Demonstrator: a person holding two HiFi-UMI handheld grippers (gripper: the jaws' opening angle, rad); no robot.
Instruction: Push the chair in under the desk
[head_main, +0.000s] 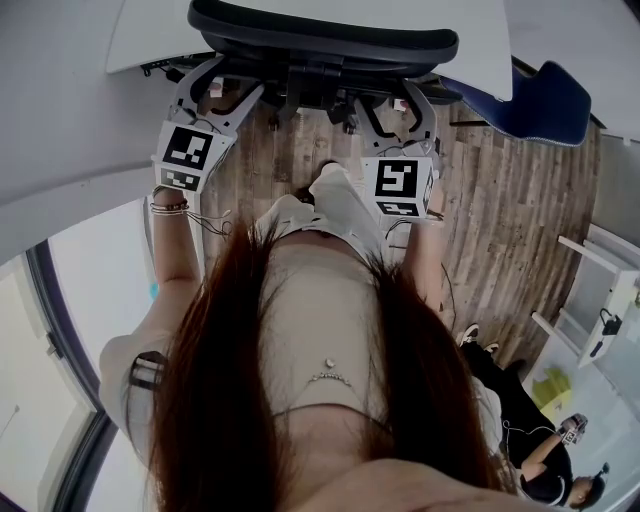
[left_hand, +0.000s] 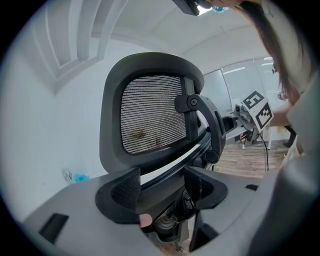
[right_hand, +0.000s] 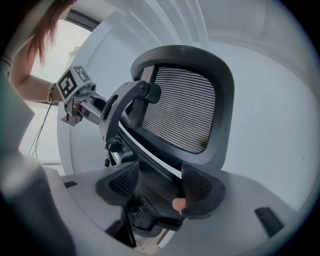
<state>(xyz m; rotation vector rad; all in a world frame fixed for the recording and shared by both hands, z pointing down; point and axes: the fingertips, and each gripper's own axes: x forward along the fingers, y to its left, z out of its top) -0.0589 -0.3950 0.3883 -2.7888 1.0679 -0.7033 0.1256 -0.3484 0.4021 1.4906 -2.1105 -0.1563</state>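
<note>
The black office chair (head_main: 320, 40) with a mesh back stands right in front of me, its top under the edge of the white desk (head_main: 150, 30). My left gripper (head_main: 222, 88) is at the left side of the chair's back and my right gripper (head_main: 395, 100) at the right side. In the left gripper view the open jaws (left_hand: 161, 187) straddle the lower frame of the mesh back (left_hand: 150, 112). The right gripper (right_hand: 160, 185) is likewise open around the frame below the mesh (right_hand: 185, 112). Whether the pads touch the frame is unclear.
A blue chair (head_main: 540, 105) stands at the right over the wooden floor (head_main: 500, 200). White furniture (head_main: 600, 290) lines the right side, and a second person (head_main: 540, 450) sits low at the bottom right. A glass wall (head_main: 90, 290) runs along my left.
</note>
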